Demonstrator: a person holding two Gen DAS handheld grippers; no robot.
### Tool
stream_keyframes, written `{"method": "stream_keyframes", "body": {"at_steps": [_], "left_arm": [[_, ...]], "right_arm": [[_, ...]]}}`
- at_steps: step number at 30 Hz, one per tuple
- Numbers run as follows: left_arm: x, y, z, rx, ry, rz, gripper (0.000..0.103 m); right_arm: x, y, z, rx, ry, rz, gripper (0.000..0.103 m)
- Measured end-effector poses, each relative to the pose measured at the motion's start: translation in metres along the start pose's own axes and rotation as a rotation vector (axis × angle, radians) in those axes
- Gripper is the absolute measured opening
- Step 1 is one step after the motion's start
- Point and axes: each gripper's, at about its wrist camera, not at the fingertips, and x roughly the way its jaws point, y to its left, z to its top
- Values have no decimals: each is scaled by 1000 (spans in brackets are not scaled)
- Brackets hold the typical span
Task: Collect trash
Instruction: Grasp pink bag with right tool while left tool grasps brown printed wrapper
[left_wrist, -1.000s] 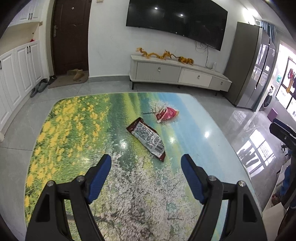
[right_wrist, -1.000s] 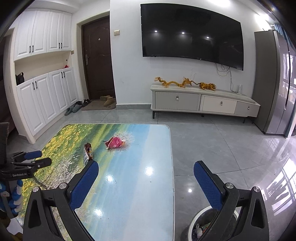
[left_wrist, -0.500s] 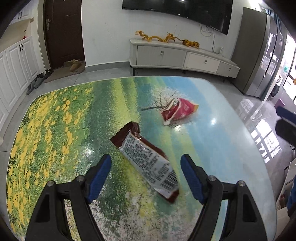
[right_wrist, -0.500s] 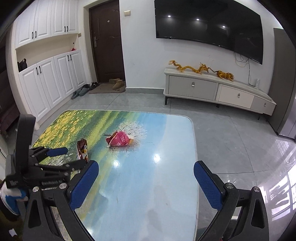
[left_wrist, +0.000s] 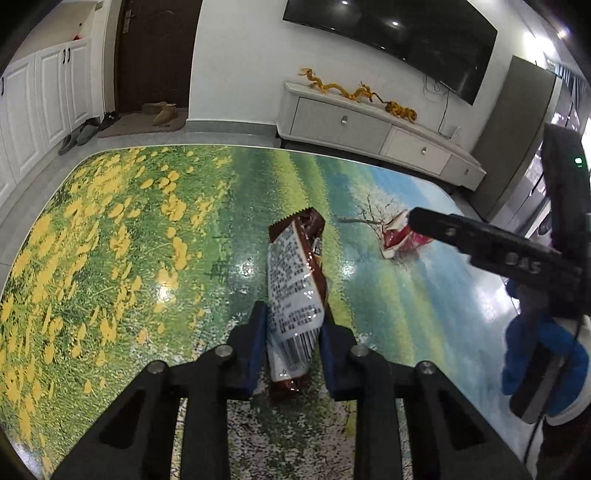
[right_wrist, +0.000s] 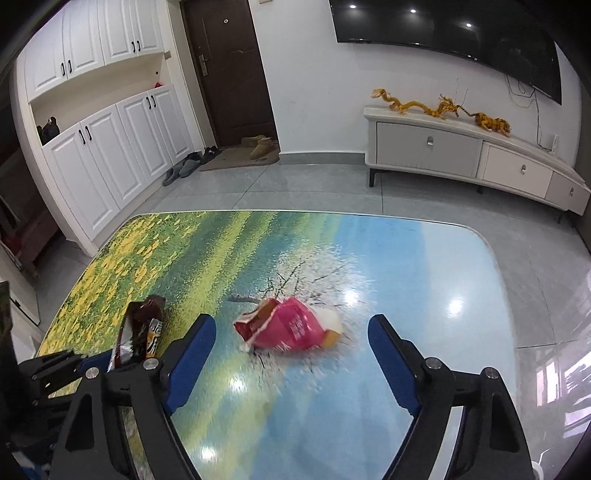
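Fingers of the left gripper have just closed onto the brown wrapper lying on the bench. Right gripper, narrowing but apart, straddles the pink wrapper; neither is binned yet.

Landscape-print table: brown wrapper, pink bag.

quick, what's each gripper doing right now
Left hand-held gripper: jaws just closed in, shut on the brown wrapper.
Right hand-held gripper: open, jaws just narrowing, holding nothing; the pink wrapper lies between them, untouched.
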Motion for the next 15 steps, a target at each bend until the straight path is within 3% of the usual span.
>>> {"method": "stream_keyframes", "body": {"at_steps": [2,5,7,15], "left_arm": [[-1,2,0,-13,-2,-10,23],[-1,4,0,-25,-2,-17,21],[-2,4,-1,-26,-3,-15,21],[-7,3,-7,-35,-10,14,20]], "right_arm": [[11,3,2,-2,14,6,75],[22,5,1,-5,48,12,58],[24,5,-3,7,61,28,53],[20,11,-11,-5,70,36,51]]}}
